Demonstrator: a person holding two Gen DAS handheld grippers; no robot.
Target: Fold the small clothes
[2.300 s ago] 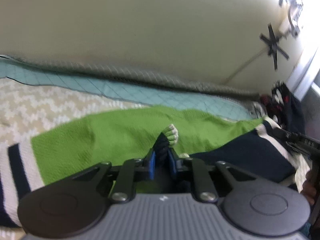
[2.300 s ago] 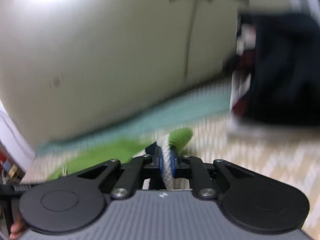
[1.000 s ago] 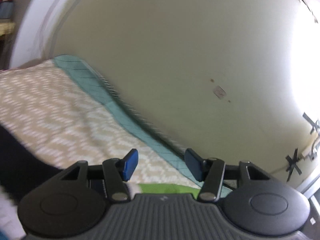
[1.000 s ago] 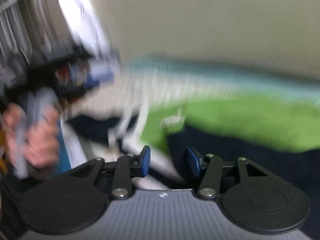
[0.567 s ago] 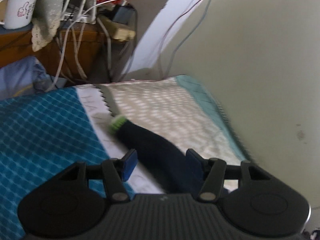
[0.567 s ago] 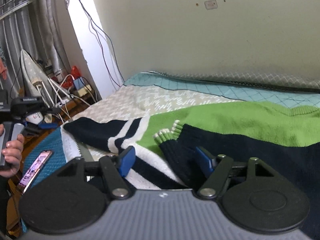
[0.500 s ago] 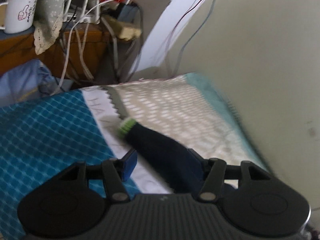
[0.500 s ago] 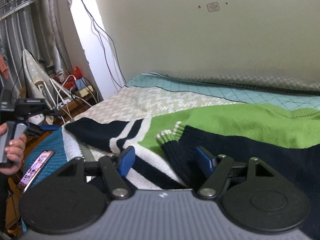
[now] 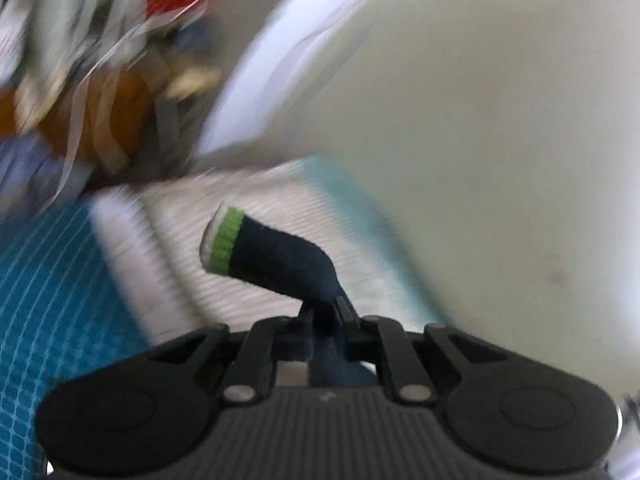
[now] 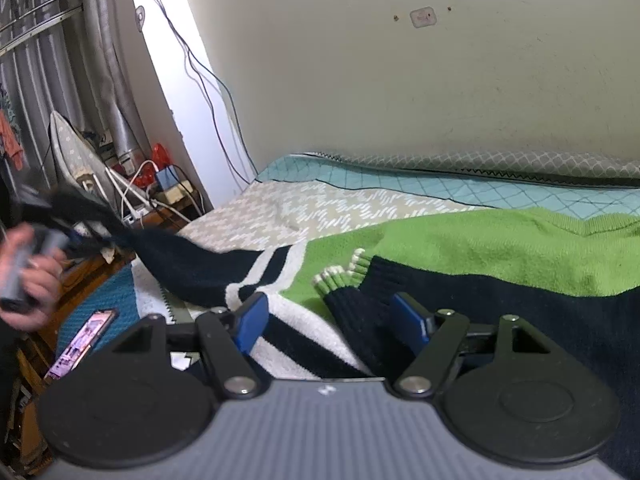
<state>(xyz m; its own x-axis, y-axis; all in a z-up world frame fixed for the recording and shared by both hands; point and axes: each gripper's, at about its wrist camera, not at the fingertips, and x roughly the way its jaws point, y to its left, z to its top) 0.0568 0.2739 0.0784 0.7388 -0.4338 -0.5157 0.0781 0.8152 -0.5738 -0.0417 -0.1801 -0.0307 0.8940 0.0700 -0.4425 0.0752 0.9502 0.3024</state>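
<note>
**Left claw has the sleeve, right claw hanging open over the sweater**

So the sweater point(image 10: 460, 252) is spread across the bed, filling the middle and right of the right wrist view. It's a knit one, green up top, navy lower down, with white and navy stripes toward the left. One sleeve is folded in over the body, and its cuff point(image 10: 340, 274) with green and white ribbing sits just above center frame.

The other sleeve point(image 9: 280, 256) is the one in play. In the left wrist view it sticks up and to the left out of the left gripper point(image 9: 326, 318), with the green and white cuff at its far end in mid frame. The jaws are clamped tight on the navy knit. In the right wrist view you can see that same sleeve stretched out toward the left edge of the frame, lifted off the bed, where the person's hand point(image 10: 28, 276) shows, blurry.

The right gripper point(image 10: 332, 320) has its blue fingers point(image 10: 250, 320) spread wide with nothing pinched, hovering over the striped part and the folded-in sleeve.

Further out: the bed cover point(image 10: 320, 204) is beige with a white pattern, teal quilted edge by the wall. A phone point(image 10: 82, 342) lies at lower left with its screen lit. The left wrist view is heavily motion blurred.
</note>
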